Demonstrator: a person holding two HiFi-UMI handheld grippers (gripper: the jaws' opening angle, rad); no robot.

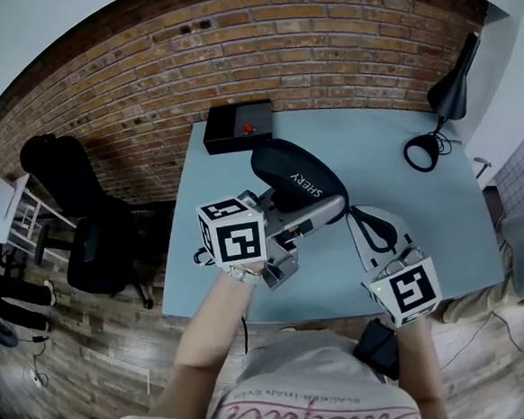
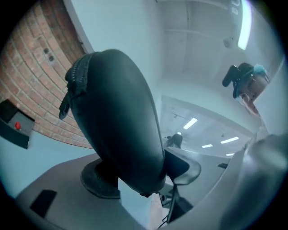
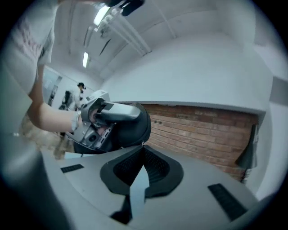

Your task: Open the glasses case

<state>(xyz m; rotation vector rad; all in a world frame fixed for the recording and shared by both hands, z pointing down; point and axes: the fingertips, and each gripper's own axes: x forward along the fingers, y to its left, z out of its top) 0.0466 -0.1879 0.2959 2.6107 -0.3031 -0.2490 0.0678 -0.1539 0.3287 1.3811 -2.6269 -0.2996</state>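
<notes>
A black oval glasses case (image 1: pixel 297 176) with white lettering lies on the light blue table (image 1: pixel 443 217). My left gripper (image 1: pixel 327 210) reaches across its near end. In the left gripper view the case (image 2: pixel 117 121) fills the space between the jaws, both pads press on its sides, and its zipper (image 2: pixel 74 83) runs up the left edge. My right gripper (image 1: pixel 375 229) hovers just right of the case, shut with nothing in it. Its closed pads (image 3: pixel 155 173) point at the case (image 3: pixel 135 128) and at the left gripper behind it.
A black box with a red button (image 1: pixel 237 125) sits at the table's far edge. A black desk lamp (image 1: pixel 453 85) and its coiled cable (image 1: pixel 423 153) stand at the far right. An office chair (image 1: pixel 88 236) is left of the table, against the brick wall.
</notes>
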